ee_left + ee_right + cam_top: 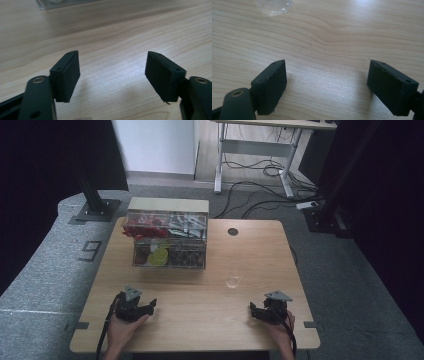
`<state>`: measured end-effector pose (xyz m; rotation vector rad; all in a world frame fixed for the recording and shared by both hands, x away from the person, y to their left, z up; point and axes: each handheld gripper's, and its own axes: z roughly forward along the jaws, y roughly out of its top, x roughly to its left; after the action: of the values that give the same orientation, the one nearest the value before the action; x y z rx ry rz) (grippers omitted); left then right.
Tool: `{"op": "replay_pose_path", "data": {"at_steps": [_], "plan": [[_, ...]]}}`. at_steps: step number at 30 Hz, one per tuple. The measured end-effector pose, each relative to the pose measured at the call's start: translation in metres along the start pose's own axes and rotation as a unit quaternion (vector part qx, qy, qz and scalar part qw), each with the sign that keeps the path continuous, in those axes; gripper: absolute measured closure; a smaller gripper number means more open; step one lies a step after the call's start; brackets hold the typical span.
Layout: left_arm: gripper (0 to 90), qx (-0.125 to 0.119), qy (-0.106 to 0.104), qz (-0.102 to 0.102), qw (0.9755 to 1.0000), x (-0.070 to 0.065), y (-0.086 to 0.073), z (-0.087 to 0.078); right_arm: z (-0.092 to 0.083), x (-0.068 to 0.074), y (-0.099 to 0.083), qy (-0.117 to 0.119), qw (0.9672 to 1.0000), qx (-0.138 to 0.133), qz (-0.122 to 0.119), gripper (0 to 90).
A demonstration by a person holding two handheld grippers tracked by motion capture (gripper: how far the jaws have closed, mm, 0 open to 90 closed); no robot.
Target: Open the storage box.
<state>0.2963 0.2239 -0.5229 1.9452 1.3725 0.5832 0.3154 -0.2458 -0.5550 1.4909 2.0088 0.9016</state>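
**Both grippers wide apart over bare wood, glass and box ahead**

From the high view, a pale wooden table [200,310] carries a clear box [169,240] with compartments at its far left-centre; red items fill the upper left compartment and a yellow-green round piece sits in the lower left one. A clear glass [233,275] stands upright to the right of the box, well apart from it. The left gripper [150,306] is held low near the table's near-left edge, in front of the box; the right gripper [254,310] sits near the near-right edge, with the glass just beyond it — neither touches anything on the table.

In the left gripper view, the two black jaws stand spread with nothing between them but wood grain. The pads [67,75] are bare. A strip of the clear box's lower edge [65,3] runs along the top of the picture, blurred.

In the right gripper view, the jaws are also spread wide over empty tabletop — the pads [270,85] grip nothing. The rounded base of the glass [274,6] shows at the top left, near but apart from the jaws.
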Motion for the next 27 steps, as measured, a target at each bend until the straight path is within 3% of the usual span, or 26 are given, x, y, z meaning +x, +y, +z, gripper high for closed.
{"op": "replay_pose_path", "data": {"at_steps": [9, 14, 19, 23, 27], "plan": [[46.2, -0.017, 0.001, -0.007, 0.9998, 0.01, 0.0, -0.012, 0.0, 0.0, 0.0, 0.0, 1.0, 0.0, 0.0, 16.5], [67.6, -0.028, 0.003, -0.006, 0.9996, 0.012, 0.001, -0.018, 0.0, 0.0, 0.0, 0.0, 1.0, -0.001, -0.001, 16.6], [82.1, -0.026, -0.015, -0.009, 0.9995, 0.015, 0.003, -0.023, 0.0, 0.0, 0.0, 0.0, 1.0, 0.0, -0.001, 16.7], [88.9, -0.03, -0.022, -0.012, 0.9992, 0.017, 0.004, -0.025, 0.0, 0.0, 0.0, 0.0, 1.0, -0.001, 0.0, 16.8], [90.0, -0.03, -0.028, -0.01, 0.9991, 0.017, 0.01, -0.025, 0.0, 0.0, 0.0, -0.001, 1.0, -0.001, 0.001, 16.8]]}}
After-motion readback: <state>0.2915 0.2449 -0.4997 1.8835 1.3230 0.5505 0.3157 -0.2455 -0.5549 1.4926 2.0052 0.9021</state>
